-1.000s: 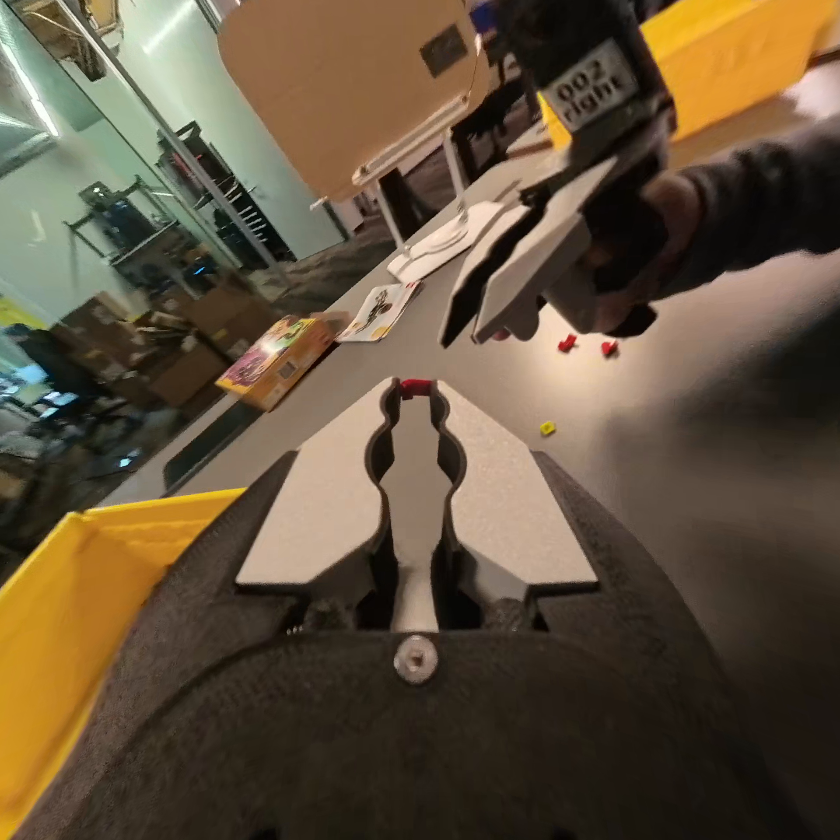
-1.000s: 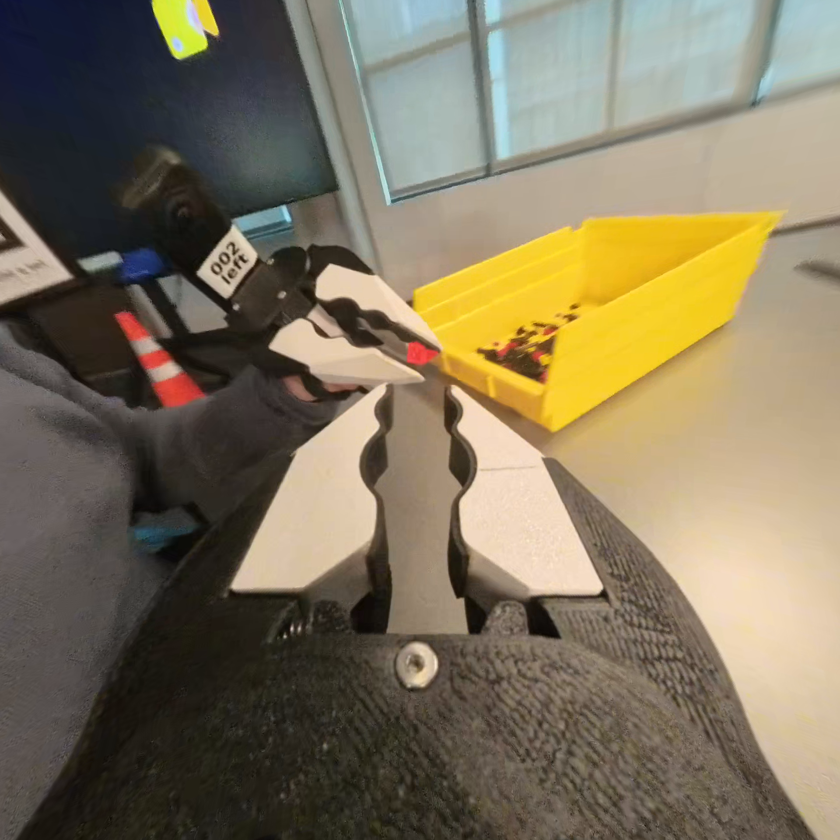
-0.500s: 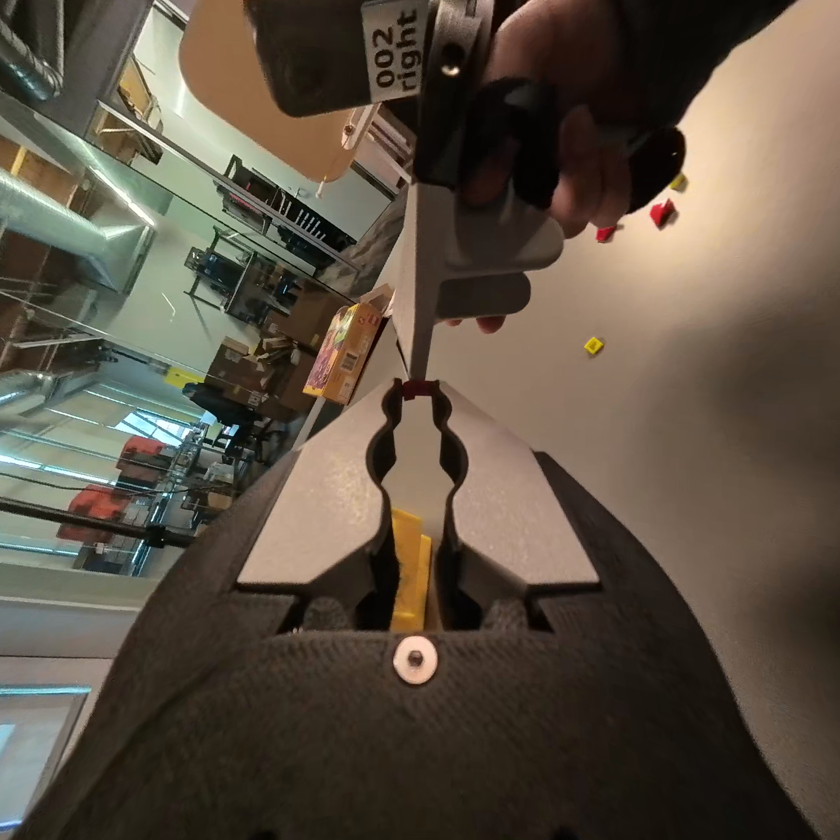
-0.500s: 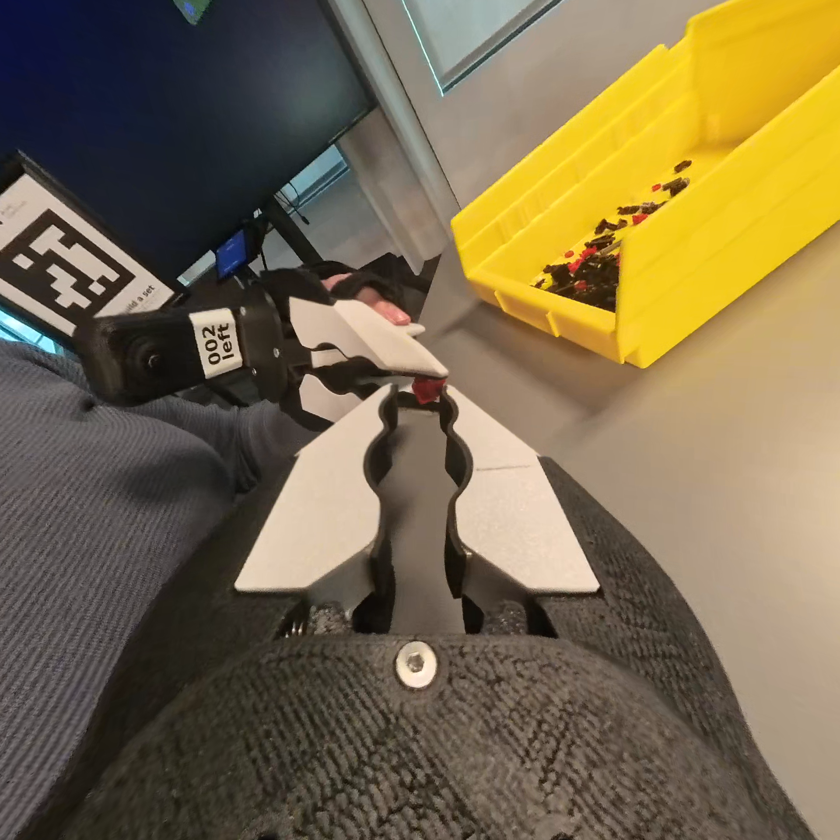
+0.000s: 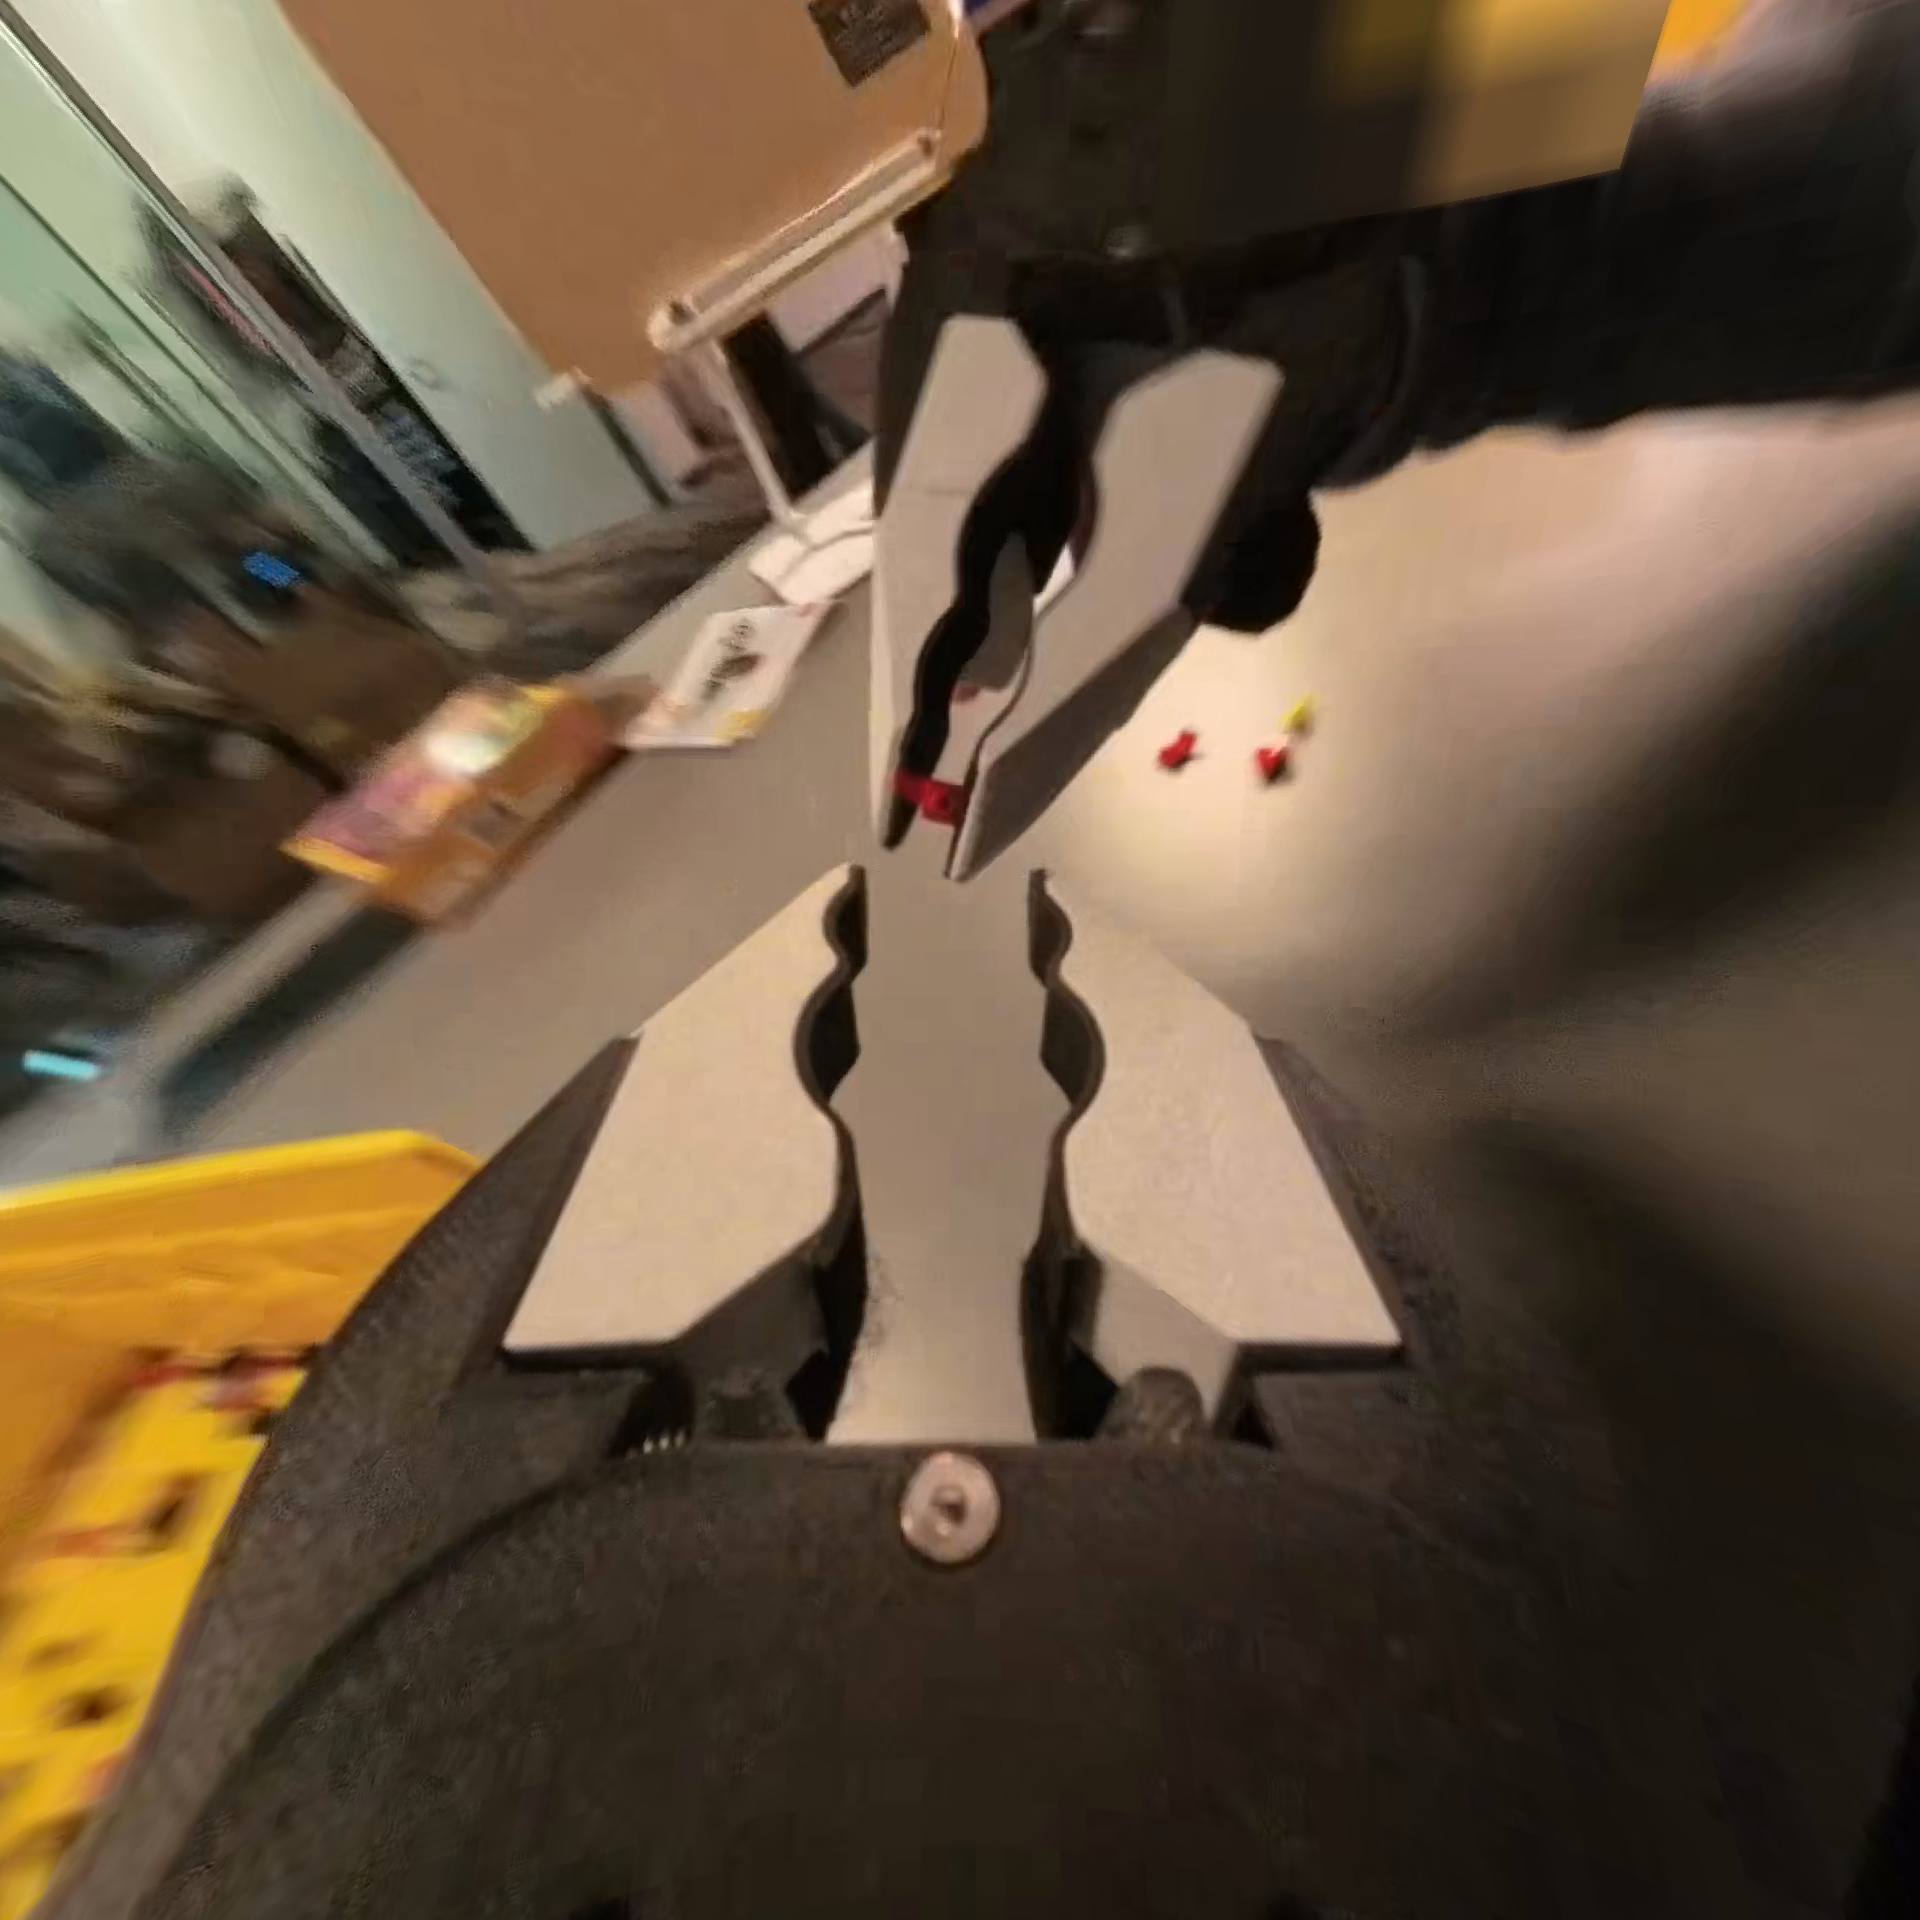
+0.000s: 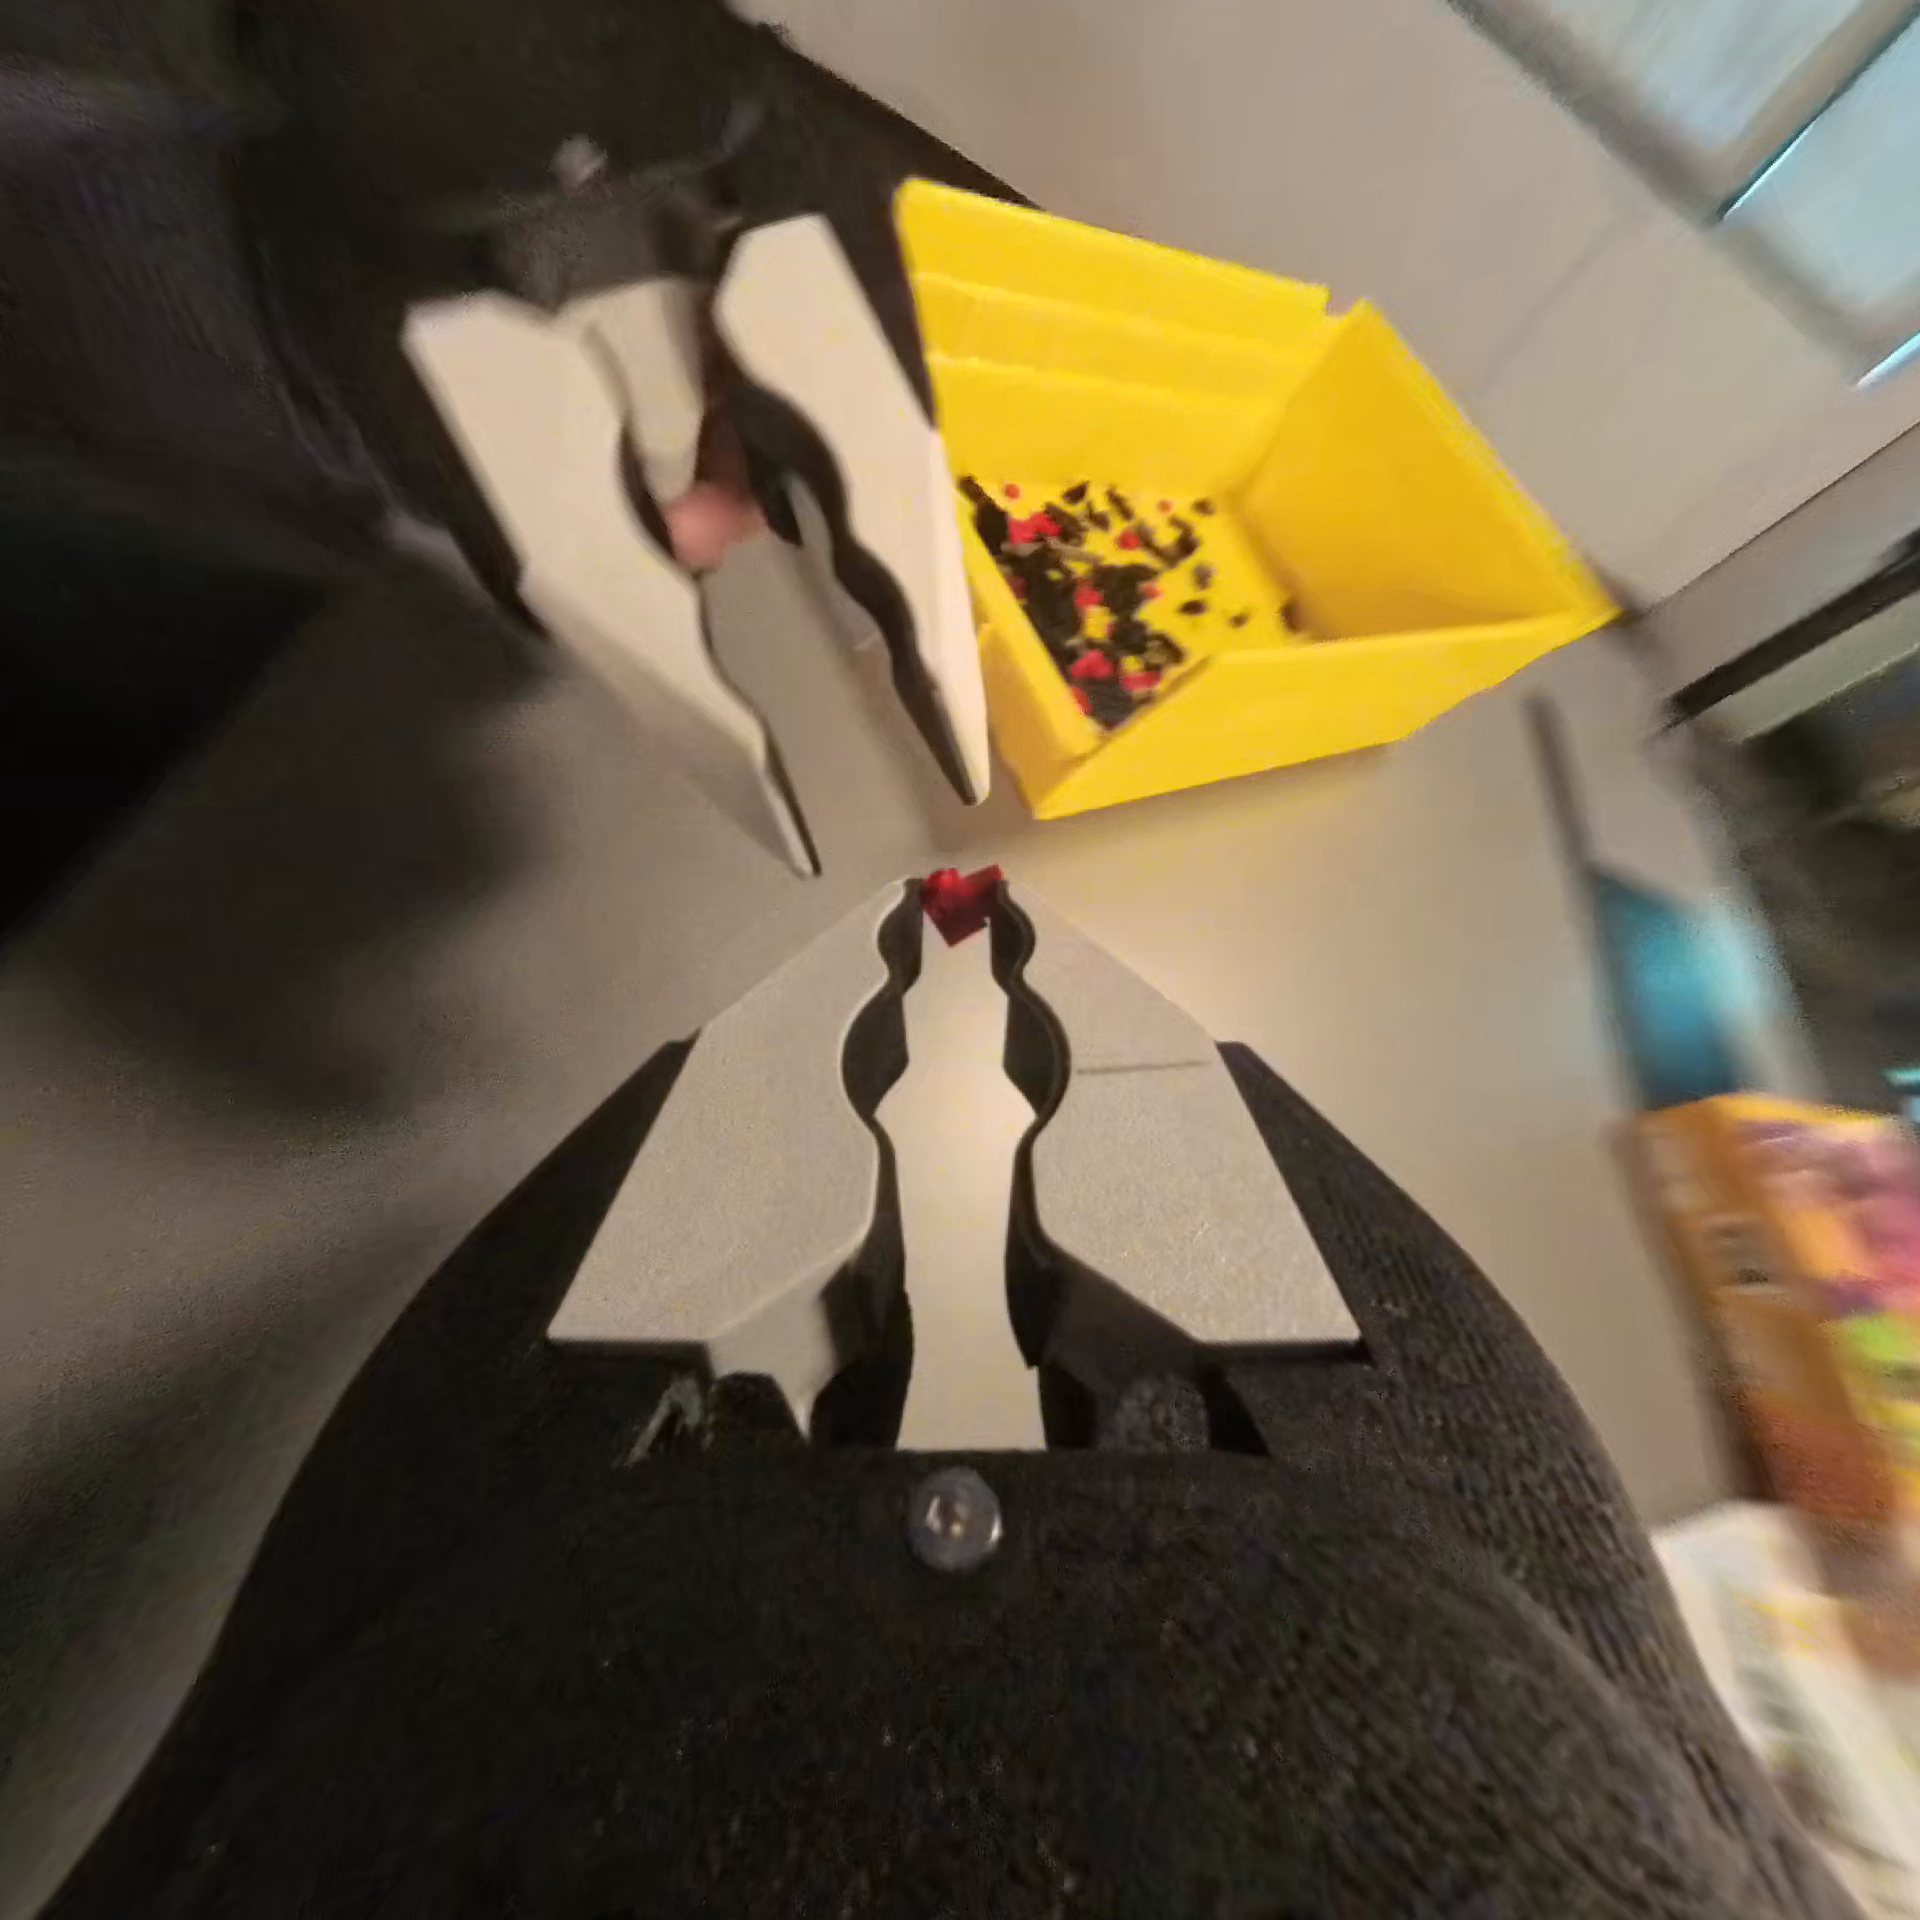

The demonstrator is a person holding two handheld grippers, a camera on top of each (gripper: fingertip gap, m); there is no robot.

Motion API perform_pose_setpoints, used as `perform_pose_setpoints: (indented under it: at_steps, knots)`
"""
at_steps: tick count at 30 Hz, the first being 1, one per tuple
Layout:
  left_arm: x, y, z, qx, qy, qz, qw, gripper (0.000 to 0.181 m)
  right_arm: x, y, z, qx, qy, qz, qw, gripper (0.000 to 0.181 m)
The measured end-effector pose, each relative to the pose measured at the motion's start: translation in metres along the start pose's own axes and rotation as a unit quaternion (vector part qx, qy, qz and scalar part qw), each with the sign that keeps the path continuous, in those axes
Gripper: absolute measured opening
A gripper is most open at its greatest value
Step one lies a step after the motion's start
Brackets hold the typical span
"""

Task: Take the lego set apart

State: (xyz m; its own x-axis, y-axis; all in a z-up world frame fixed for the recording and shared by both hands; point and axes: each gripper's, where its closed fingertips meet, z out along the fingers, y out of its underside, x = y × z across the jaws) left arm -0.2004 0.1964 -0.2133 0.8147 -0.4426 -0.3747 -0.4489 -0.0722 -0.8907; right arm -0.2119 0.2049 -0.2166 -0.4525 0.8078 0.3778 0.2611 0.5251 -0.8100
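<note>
A small red lego piece is pinched at the tips of my right gripper, which is shut on it. In the left wrist view the same piece shows between the right gripper's tips, just beyond my own. My left gripper is open and empty, tips facing the right gripper's tips a short way apart. It also shows in the right wrist view, open. Both views are blurred by motion.
A yellow bin with several black and red pieces stands behind the left gripper; its rim shows in the left wrist view. Two red pieces and a yellow one lie on the grey table. A lego box and a booklet lie farther off. My two grippers' fingertips are within a few centimetres of each other.
The red piece was held in my left gripper; now my right gripper is shut on it and the left has opened and let go. Both grippers have swung round.
</note>
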Motion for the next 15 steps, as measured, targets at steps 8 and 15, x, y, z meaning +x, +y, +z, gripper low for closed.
perform_pose_setpoints:
  at_steps: [8, 15]
  knots:
    - [-0.003, -0.012, 0.011, 0.064, 0.082, -0.303, 0.947, 0.028, 0.009, -0.004, -0.005, -0.041, 0.114, -0.232, 0.965, 0.010]
    - [-0.008, -0.015, 0.009, 0.116, 0.089, -0.369, 0.918, 0.030, 0.015, -0.006, -0.009, -0.043, 0.164, -0.297, 0.940, 0.011]
